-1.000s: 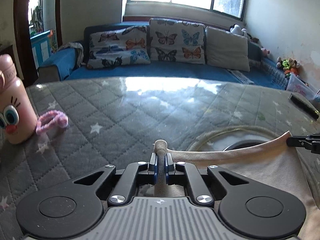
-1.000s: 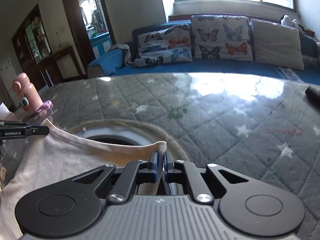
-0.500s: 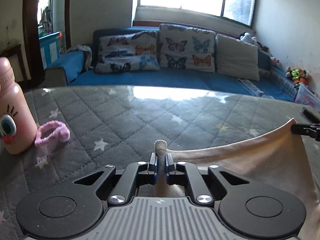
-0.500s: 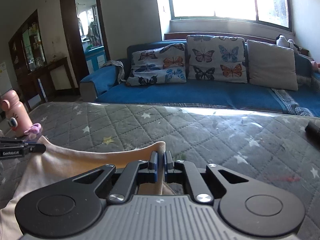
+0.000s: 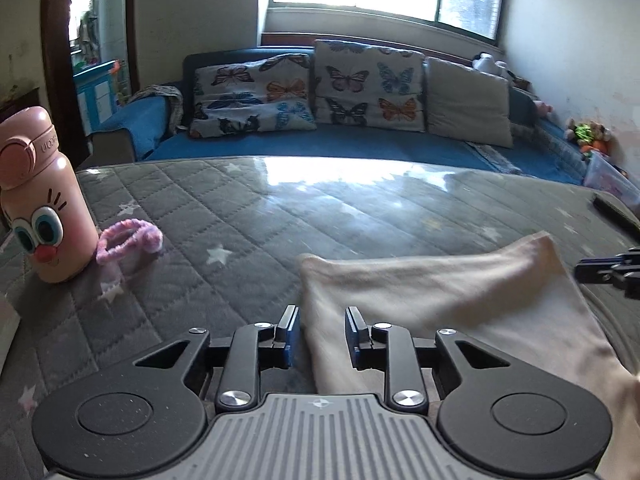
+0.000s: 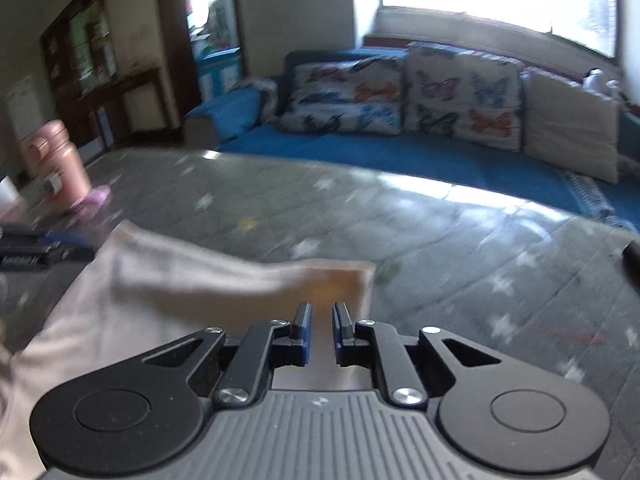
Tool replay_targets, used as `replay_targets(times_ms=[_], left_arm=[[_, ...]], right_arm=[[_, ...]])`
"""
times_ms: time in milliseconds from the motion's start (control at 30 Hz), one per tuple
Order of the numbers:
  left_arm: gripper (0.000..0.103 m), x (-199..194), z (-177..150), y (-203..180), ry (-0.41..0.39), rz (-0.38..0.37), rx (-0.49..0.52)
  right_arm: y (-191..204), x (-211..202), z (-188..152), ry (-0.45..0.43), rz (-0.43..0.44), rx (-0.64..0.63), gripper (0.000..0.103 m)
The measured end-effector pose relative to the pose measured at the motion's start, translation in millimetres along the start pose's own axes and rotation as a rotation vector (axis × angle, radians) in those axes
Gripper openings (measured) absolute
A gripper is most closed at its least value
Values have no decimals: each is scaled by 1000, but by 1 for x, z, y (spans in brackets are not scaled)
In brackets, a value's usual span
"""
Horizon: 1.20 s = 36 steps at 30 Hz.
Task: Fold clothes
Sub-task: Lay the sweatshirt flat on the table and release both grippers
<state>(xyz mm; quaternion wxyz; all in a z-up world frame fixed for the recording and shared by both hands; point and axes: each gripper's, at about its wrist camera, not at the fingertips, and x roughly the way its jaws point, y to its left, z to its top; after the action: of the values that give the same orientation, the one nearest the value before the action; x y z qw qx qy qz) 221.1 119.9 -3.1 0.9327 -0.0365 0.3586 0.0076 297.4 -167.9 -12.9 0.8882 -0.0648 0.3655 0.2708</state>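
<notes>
Cream garment (image 5: 440, 300), seen from the left wrist, lies on the grey quilted bed (image 5: 280, 216) with one fold seemingly laid and more probably left, the left hand-held gripper (image 5: 322, 334) opening around its corner, while the blurred right wrist view alone shows the right hand-held gripper (image 6: 321, 330) parting too, cloth between unpressed.

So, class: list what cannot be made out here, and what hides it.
- Cream garment: its type; near part behind left gripper, jaws opening around it.
- Right view: motion blur smears pink bottle.
- Black object, left view: cut off at the edge.
</notes>
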Motion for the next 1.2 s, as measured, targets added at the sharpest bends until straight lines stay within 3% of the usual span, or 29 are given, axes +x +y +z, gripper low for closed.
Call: replay_targets(times_ms=[167,333,667,867,1067,1200], left_arm=[[27,-26,-22,-20,12,-53,57],[27,-48,-49,-34,20,-78,94],[27,-72,-92,-37,30,-71,112],[27,-78,-95,-34,14,-36,153],[28,-90,-94,-17,2,-15,94],[29,-105,-106,-10,-6,8,71]], right_arm=[[21,-9,-25,74,59,-22,12],[40,-23,-51,90,60,-43,22],[40,-56,-81,70,31,-33,23],[48,-67,-90,68,-3,-101,23],[54,-77,-93,44,-12,-85,23],[68,-90,-99,35,24,-102,37]])
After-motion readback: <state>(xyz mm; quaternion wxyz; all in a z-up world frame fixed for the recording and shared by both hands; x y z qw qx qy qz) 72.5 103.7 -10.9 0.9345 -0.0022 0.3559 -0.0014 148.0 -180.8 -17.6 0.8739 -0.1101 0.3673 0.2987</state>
